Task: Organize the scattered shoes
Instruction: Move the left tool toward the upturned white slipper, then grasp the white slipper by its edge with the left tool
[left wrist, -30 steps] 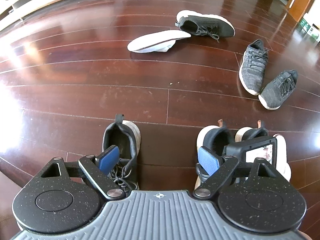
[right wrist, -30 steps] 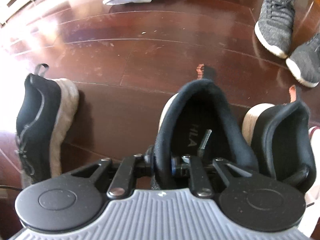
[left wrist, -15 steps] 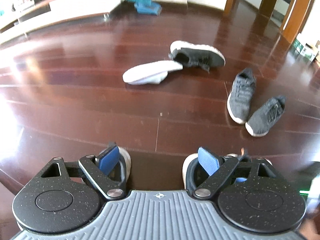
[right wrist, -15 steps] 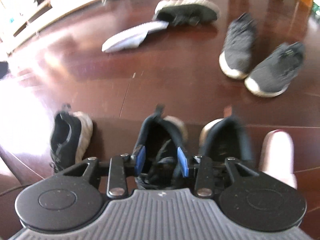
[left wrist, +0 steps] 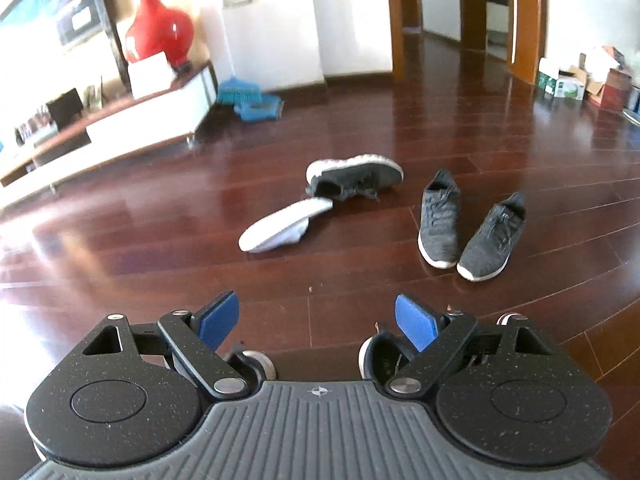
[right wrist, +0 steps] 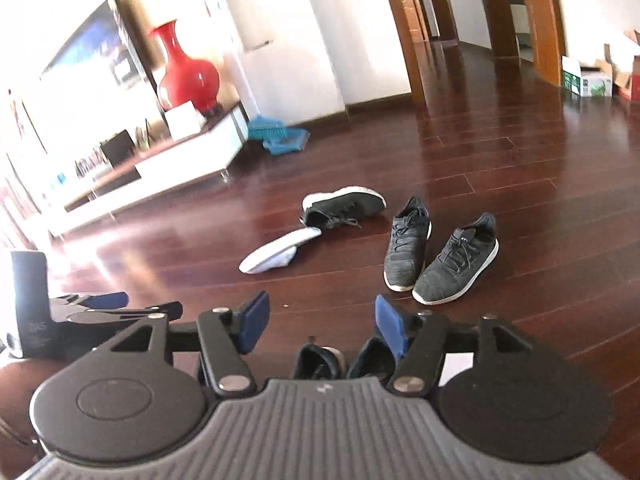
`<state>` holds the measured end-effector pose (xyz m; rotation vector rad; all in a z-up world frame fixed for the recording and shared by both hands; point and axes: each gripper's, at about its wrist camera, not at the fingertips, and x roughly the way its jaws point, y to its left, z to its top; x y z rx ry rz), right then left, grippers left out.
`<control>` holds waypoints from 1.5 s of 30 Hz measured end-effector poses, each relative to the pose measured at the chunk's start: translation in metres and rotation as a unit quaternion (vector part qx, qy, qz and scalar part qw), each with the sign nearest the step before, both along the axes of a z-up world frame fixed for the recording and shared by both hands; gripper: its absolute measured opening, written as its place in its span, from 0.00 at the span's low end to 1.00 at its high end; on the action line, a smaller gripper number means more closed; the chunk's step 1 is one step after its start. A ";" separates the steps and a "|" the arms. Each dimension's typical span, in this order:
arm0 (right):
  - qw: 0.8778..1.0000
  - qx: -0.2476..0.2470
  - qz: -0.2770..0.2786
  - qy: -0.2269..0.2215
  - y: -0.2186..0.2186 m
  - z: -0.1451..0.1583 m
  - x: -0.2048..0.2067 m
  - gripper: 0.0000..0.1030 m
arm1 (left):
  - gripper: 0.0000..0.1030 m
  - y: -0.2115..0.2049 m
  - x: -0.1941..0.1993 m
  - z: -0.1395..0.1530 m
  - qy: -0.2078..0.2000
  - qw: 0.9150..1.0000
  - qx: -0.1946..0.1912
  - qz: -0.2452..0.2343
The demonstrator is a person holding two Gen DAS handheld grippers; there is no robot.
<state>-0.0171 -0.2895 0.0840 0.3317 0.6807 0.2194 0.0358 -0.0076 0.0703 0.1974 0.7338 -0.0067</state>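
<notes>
My left gripper [left wrist: 318,318] is open and holds nothing, raised above the wooden floor. My right gripper [right wrist: 318,318] is open too, with nothing between its blue pads. Ahead on the floor lie a black sneaker [left wrist: 356,176] with a white sole, on its side, and a white shoe [left wrist: 284,226] turned sole-up beside it. To the right sit two grey knit sneakers [left wrist: 440,216] [left wrist: 494,236] side by side. In the right wrist view the same shoes show: black sneaker [right wrist: 344,206], white shoe [right wrist: 280,256], grey pair [right wrist: 408,244] [right wrist: 458,260]. Black shoes [right wrist: 320,362] peek out just under the grippers.
A low white TV cabinet [left wrist: 132,124] with a red vase [left wrist: 158,20] runs along the left. A blue dustpan and brush [left wrist: 256,104] lie by the wall. Boxes [left wrist: 580,80] stand at the far right near wooden door frames. The left gripper [right wrist: 92,312] shows at the right view's left edge.
Both grippers have risen and tilted up, away from the black shoes below. The right gripper, shut on a black shoe's heel a second ago, has let go and opened wide.
</notes>
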 end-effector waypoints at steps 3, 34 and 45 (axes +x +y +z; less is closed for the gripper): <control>1.000 0.020 -0.004 0.003 -0.007 -0.001 -0.008 0.61 | 0.87 -0.002 -0.003 0.023 -0.030 0.999 0.019 -0.022; 0.984 0.077 0.114 0.114 0.016 -0.212 0.308 0.65 | 0.86 0.153 0.423 -0.303 0.125 0.867 -0.352 0.331; 0.985 0.096 0.034 0.139 0.001 -0.241 0.319 0.65 | 0.99 0.185 0.482 -0.383 0.134 0.797 -0.397 0.435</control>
